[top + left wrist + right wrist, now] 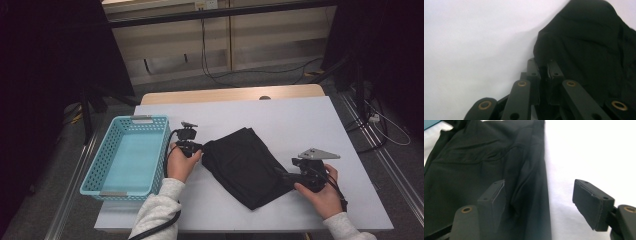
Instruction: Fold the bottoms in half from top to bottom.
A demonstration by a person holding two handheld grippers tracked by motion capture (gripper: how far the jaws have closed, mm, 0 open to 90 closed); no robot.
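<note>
the table is lying under a pale grey-white sheet, with a strip of bare wood showing along its far edge. a light blue plastic basket with perforated walls is sitting at the table's left side, just beside the person's left hand.

the black garment is lying near the middle of the table, between the two hands. it is looking folded into a rough slanted rectangle, one corner pointing toward the far side and another toward the person. the cloth is matte and very dark, showing soft creases and a raised seam or folded band running along its length in the right gripper view. its edge there is lying straight against the pale sheet. in the left gripper view the garment is bunching up into a dark mound with rounded folds.

the left tool is sitting at the garment's left corner, its jaws drawn narrow and pinching a fold of the cloth, as the left gripper view is showing.

the right tool is resting at the garment's right edge. its jaws are standing wide apart, one pad lying over the cloth and the other over the bare sheet, with the garment's edge between them and neither pad pressing on it.
</note>
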